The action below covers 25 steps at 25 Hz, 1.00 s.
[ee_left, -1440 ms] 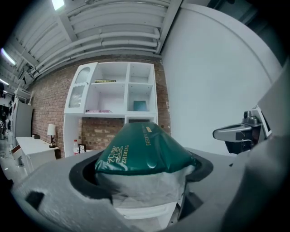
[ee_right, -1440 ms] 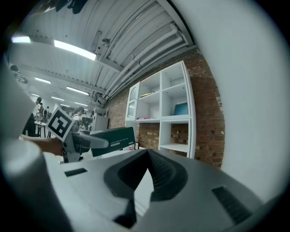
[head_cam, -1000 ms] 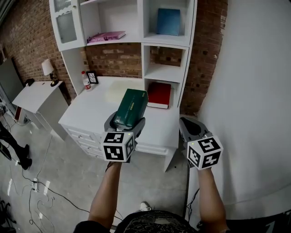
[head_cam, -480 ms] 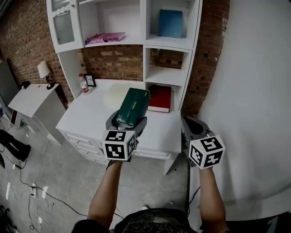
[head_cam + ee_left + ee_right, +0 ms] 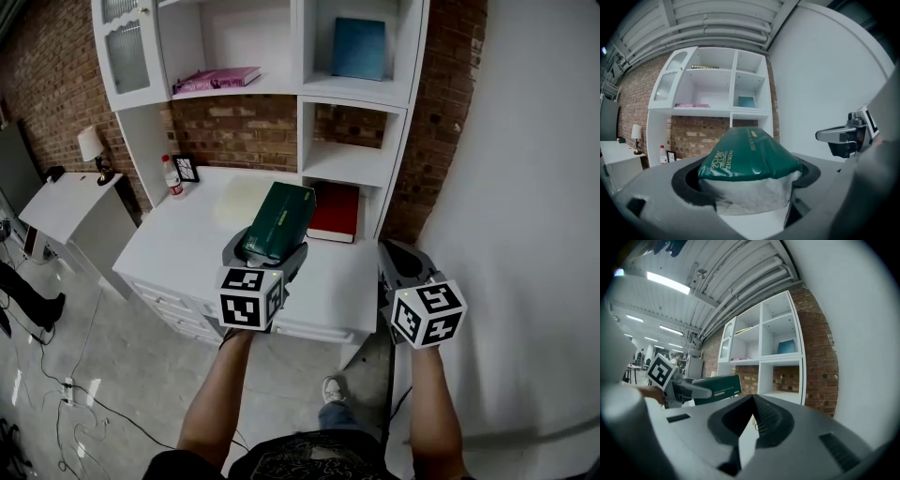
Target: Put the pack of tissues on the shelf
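Observation:
The pack of tissues (image 5: 277,220) is dark green with a white end, and my left gripper (image 5: 266,251) is shut on it, holding it above the white desk (image 5: 178,244). In the left gripper view the pack (image 5: 740,159) fills the space between the jaws of the left gripper (image 5: 745,187), pointing at the white shelf unit (image 5: 717,93). My right gripper (image 5: 398,261) hangs to the right, off the desk's corner, shut and holding nothing. From the right gripper (image 5: 752,416) the pack (image 5: 717,386) shows at the left.
The shelf unit (image 5: 347,161) stands on the desk against a brick wall. A red book (image 5: 333,211) lies in its lowest cubby, a blue book (image 5: 358,49) and pink books (image 5: 211,80) higher up. A bottle (image 5: 172,173) and small frame (image 5: 190,169) stand at the desk's back left. A white wall (image 5: 525,187) is on the right.
The person has stepped nearer the desk, and a shoe now shows below. The left gripper has carried the pack slightly forward toward the shelf unit. The right gripper stays shut beside it.

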{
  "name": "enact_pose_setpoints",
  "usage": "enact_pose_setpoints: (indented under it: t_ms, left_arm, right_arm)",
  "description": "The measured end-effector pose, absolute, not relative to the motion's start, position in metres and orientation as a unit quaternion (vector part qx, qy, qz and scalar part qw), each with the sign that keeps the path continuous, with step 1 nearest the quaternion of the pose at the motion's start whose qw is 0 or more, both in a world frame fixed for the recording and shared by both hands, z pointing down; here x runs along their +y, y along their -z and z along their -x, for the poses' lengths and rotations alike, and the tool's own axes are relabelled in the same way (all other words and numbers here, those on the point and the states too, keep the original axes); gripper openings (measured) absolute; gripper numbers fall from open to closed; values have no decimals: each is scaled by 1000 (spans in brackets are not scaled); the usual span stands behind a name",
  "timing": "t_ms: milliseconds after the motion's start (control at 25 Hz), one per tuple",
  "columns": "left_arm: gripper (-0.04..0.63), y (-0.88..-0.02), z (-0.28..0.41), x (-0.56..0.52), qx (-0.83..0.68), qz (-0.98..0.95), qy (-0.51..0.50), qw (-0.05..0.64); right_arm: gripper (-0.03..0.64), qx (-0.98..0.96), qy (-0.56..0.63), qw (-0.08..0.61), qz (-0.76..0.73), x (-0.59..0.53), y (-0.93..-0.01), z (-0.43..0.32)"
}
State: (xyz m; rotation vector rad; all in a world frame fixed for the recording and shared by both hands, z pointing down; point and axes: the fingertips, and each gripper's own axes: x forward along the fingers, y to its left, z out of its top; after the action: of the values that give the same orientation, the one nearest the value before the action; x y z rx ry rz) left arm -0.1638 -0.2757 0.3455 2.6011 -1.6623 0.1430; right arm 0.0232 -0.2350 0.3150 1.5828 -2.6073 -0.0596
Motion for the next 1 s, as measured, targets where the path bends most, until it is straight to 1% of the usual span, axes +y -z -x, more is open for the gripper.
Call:
enact_pose_setpoints:
  t_ms: [520, 1000]
  left_arm:
    - [462, -340, 129, -389, -554, -830, -63, 15]
    - [463, -337, 90, -471, -557, -826, -86, 12]
  right_arm:
    - [5, -875, 19, 40, -482, -361, -311, -39]
    - [5, -888, 12, 35, -458, -439, -309, -64]
